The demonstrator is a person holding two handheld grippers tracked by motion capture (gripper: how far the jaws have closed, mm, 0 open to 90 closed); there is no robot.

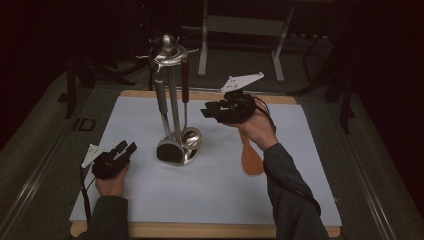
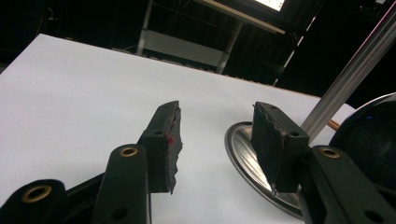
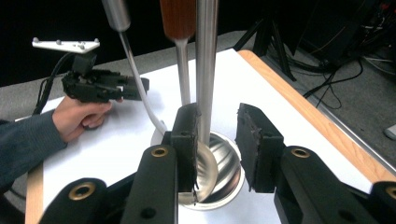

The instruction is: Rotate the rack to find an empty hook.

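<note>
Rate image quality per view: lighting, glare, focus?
High view: dim, surroundings near black, soft overall; white mat is the one bright area. Left gripper view: mat evenly lit, rack base glints, gripper sharp, background dark. Right gripper view: bright reflections in the ladle bowl, hanging handles cropped at the top, pole sharp.

One utensil stand, two hanging utensils, one wooden spatula, two tongs.
</note>
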